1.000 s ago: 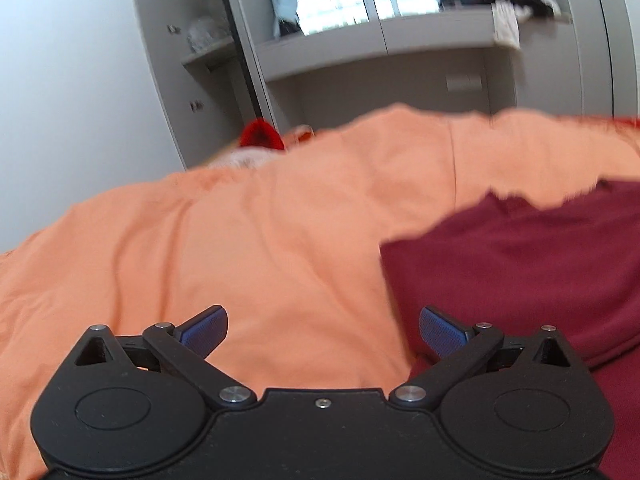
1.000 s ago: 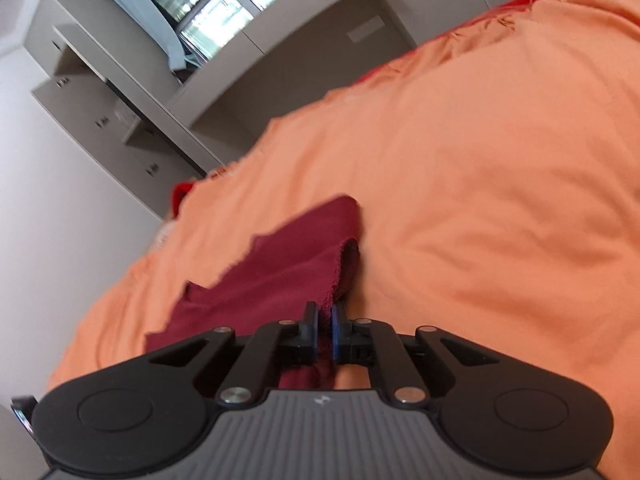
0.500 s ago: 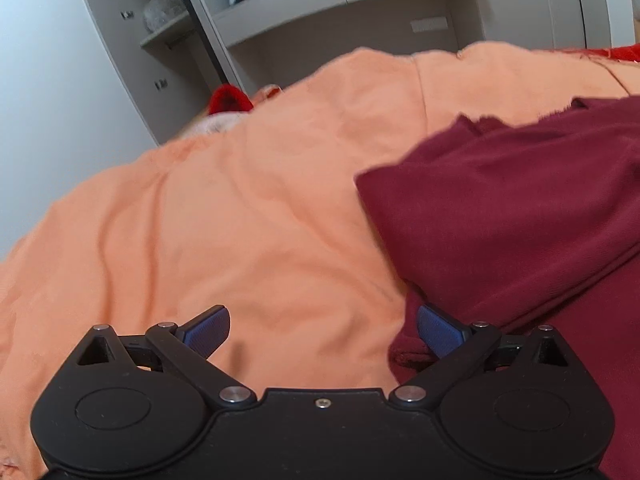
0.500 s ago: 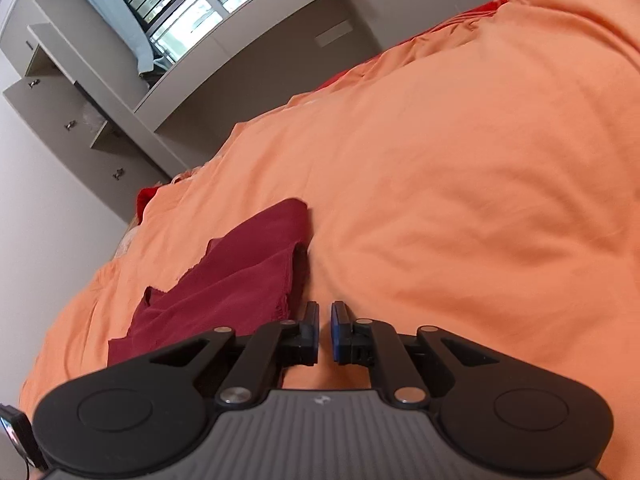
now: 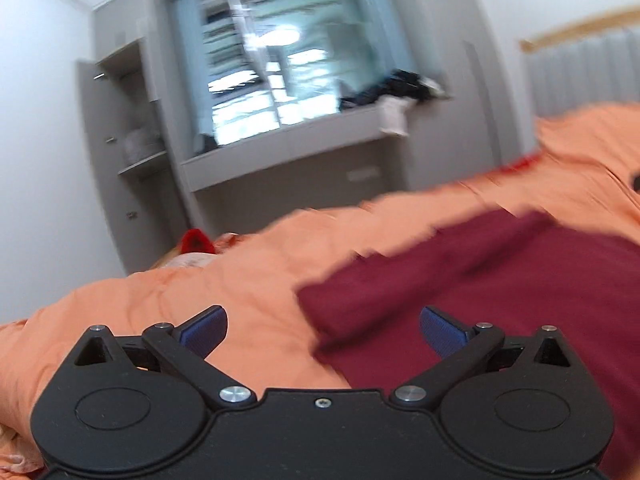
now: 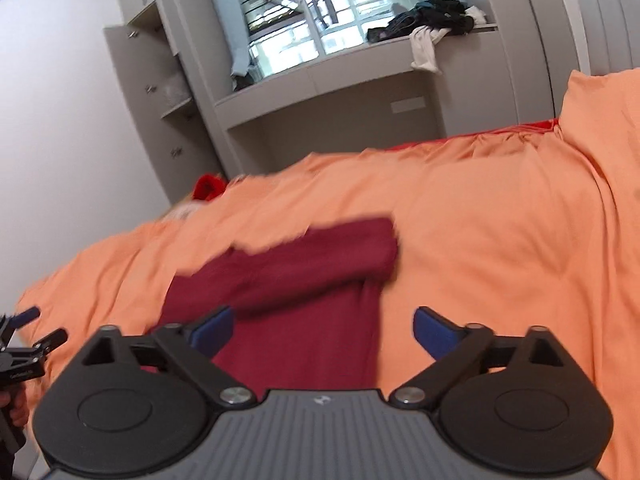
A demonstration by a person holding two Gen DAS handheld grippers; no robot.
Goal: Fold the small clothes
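Right wrist: garment [image 6: 304, 280] edge, bedspread [image 6: 500, 240] beyond

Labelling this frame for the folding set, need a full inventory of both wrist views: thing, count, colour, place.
garment: 1, dark red, lying partly folded on the bed cover, in front of both grippers
bed cover: 1, orange, spread over the bed
red item: 1, bright red, at the far edge of the bed by the cabinet; too blurred to identify
clothes pile: 1 heap, dark with a white piece hanging over the edge, on the grey ledge under the window
cabinet: 1, grey, open shelves, left of the window
window: 1, bright, above the ledge
left gripper: 1, black with blue pads, open, nothing between the pads
right gripper: 1, black with blue pads, jaws opening, pads clear of the garment
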